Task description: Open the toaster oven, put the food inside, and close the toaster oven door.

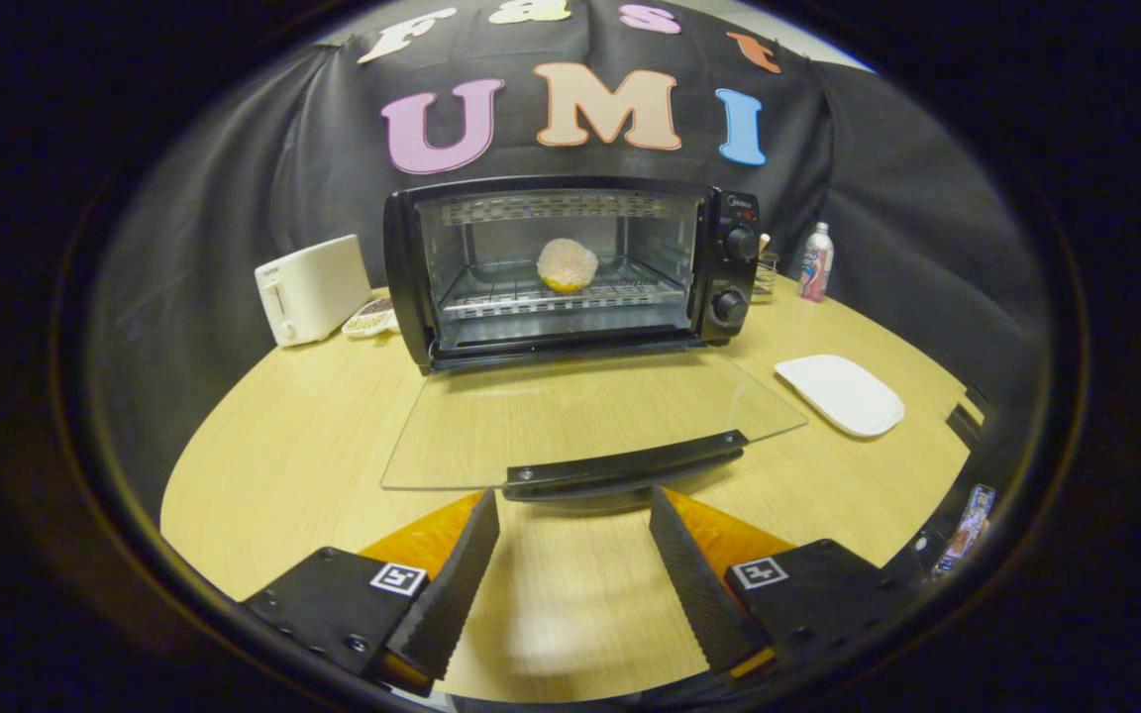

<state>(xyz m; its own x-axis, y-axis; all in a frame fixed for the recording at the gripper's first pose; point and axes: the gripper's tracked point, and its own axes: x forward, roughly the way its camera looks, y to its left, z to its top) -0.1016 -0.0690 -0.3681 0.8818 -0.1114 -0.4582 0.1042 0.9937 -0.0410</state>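
The toaster oven (570,269) stands at the far middle of the surface (283,465) with its glass door (580,416) folded fully down, lying flat toward the near side. The food (567,264), a round pale piece with a yellowish underside, sits on the wire rack (531,295) inside the oven cavity. So the opening and the loading look done; what is left, by my reading, is lifting the door shut. The gripper (573,515) hovers just near of the door's dark handle (625,465), its fingers (457,584) spread wide apart and holding nothing, the handle lying just ahead of the tips. A white plate (840,394) rests empty to the right, a white toaster (311,288) at far left, and a bottle (815,261) at far right
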